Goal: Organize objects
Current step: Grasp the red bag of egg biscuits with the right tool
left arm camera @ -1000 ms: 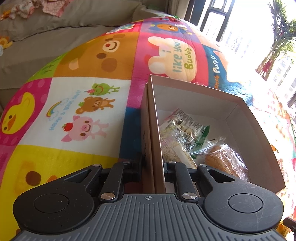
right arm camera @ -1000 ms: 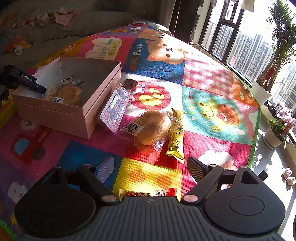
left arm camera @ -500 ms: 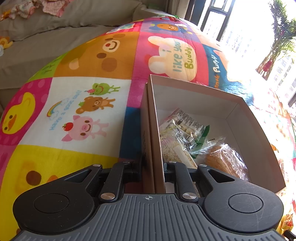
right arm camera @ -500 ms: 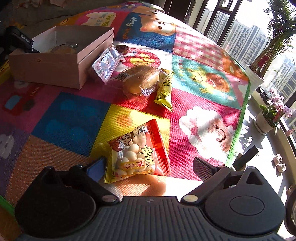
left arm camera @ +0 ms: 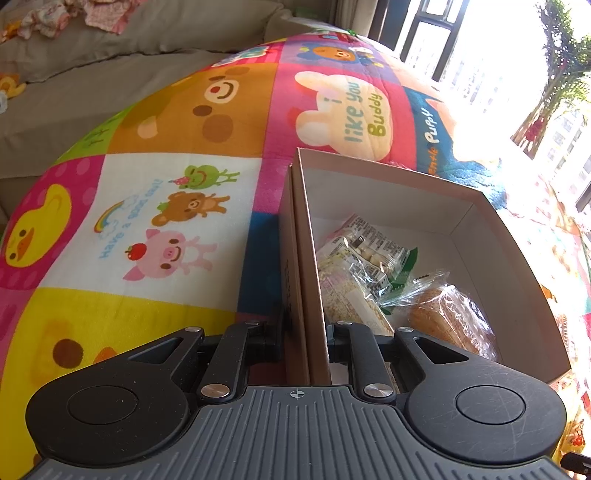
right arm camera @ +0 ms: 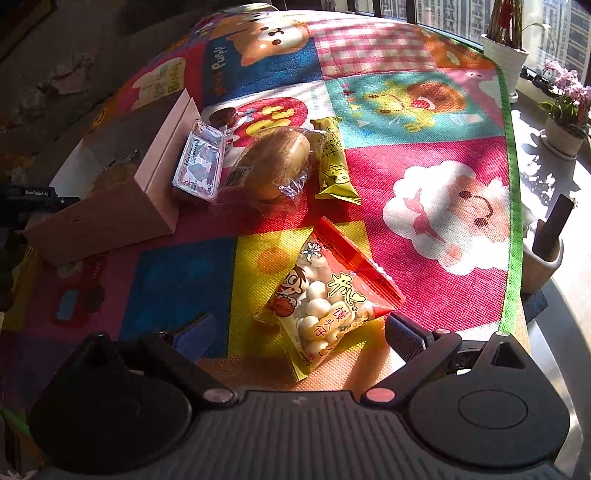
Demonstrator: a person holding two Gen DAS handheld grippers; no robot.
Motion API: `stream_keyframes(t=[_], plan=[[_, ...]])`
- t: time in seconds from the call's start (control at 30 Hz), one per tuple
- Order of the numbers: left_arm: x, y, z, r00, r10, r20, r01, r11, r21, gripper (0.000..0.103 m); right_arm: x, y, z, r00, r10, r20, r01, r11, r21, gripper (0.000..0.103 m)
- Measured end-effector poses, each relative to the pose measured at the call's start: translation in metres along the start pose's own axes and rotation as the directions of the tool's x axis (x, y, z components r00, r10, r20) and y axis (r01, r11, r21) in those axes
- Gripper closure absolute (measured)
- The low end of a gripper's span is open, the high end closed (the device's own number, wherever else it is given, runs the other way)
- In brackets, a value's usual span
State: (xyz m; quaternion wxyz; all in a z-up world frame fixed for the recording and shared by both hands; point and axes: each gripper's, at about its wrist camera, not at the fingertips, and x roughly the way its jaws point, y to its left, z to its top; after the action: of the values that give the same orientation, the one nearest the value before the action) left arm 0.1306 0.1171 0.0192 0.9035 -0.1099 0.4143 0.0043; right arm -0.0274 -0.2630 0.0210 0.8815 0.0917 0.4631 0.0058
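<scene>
Your mat (right arm camera: 436,258) spreads across the whole floor, a bright patchwork of cartoon animals, with a grey sofa (left arm camera: 110,81) along its far side in the left view and windows (right arm camera: 461,14) with potted plants (right arm camera: 506,55) past its green edge. Sun glare washes out the right of the left view.

On the mat sits your box (left arm camera: 517,266), open-topped, its long axis running away from the left camera. Your left tool (left arm camera: 304,332) is clenched on the near wall of it, one finger outside, one inside. Inside lie a few wrapped snacks; the print on them is too small to read, and the tool body cuts off the nearest ones.

Beside the box in the right view: a clear tray (right arm camera: 201,162) leaning on its wall, a wrapped bun (right arm camera: 275,162) touching that, then a yellow bar (right arm camera: 334,162) pointing away from the camera.

Nearest you, the red snack bag (right arm camera: 328,299) lies flat, long axis running diagonally, its yellow end toward the camera. Your right tool (right arm camera: 295,332) hangs released, jaws just spread wide, either side of the bag's near end without pressing it.
</scene>
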Motion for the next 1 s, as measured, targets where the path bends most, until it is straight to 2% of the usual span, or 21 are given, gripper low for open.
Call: stream_keyframes(t=[0.07, 0.2, 0.3, 0.4, 0.5, 0.6, 0.77, 0.8, 0.9, 0.97, 1.0], plan=[[0.000, 0.000, 0.000, 1.000, -0.001, -0.001, 0.001, 1.000, -0.003, 0.085, 0.005, 0.006, 0.003, 1.000, -0.004, 0.012, 0.004, 1.000, -0.023, 0.005], [0.000, 0.000, 0.001, 1.000, 0.006, -0.002, -0.006, 1.000, 0.000, 0.086, 0.016, 0.021, 0.011, 0.999, 0.039, 0.038, -0.037, 0.997, -0.069, 0.007], [0.001, -0.002, 0.003, 1.000, 0.016, -0.004, -0.016, 1.000, 0.008, 0.086, 0.022, 0.040, 0.009, 0.996, 0.071, 0.057, -0.062, 0.986, -0.155, 0.010], [0.001, -0.002, 0.003, 1.000, 0.015, -0.004, -0.015, 1.000, 0.006, 0.086, 0.024, 0.053, 0.004, 0.996, 0.049, 0.070, -0.030, 0.968, -0.248, 0.010], [0.001, -0.003, 0.003, 1.000, 0.010, -0.002, -0.010, 1.000, 0.006, 0.086, 0.021, 0.055, 0.000, 0.995, -0.017, 0.095, 0.045, 0.952, -0.303, 0.010], [0.002, -0.002, 0.003, 1.000, 0.005, 0.001, -0.005, 1.000, 0.002, 0.086, 0.018, 0.044, 0.002, 0.994, -0.061, 0.093, 0.085, 0.957, -0.278, 0.010], [0.002, -0.001, 0.003, 1.000, 0.000, 0.002, 0.000, 1.000, -0.004, 0.086, 0.019, 0.030, 0.003, 0.997, -0.054, 0.063, 0.066, 0.978, -0.199, 0.011], [0.002, -0.001, 0.004, 1.000, -0.002, 0.002, 0.002, 1.000, -0.005, 0.086, 0.019, 0.031, 0.004, 0.997, -0.048, 0.062, 0.060, 0.978, -0.201, 0.013], [0.002, -0.001, 0.004, 1.000, -0.002, 0.002, 0.002, 1.000, -0.006, 0.086, 0.018, 0.039, 0.005, 0.998, -0.026, 0.063, 0.040, 0.973, -0.226, 0.028], [0.002, -0.001, 0.004, 1.000, -0.001, 0.002, 0.001, 1.000, -0.006, 0.086, 0.018, 0.047, 0.005, 0.998, -0.011, 0.061, 0.026, 0.967, -0.252, 0.044], [0.002, 0.000, 0.004, 1.000, -0.001, 0.002, 0.001, 1.000, -0.006, 0.086, 0.018, 0.050, 0.005, 0.998, -0.009, 0.061, 0.025, 0.965, -0.261, 0.046]])
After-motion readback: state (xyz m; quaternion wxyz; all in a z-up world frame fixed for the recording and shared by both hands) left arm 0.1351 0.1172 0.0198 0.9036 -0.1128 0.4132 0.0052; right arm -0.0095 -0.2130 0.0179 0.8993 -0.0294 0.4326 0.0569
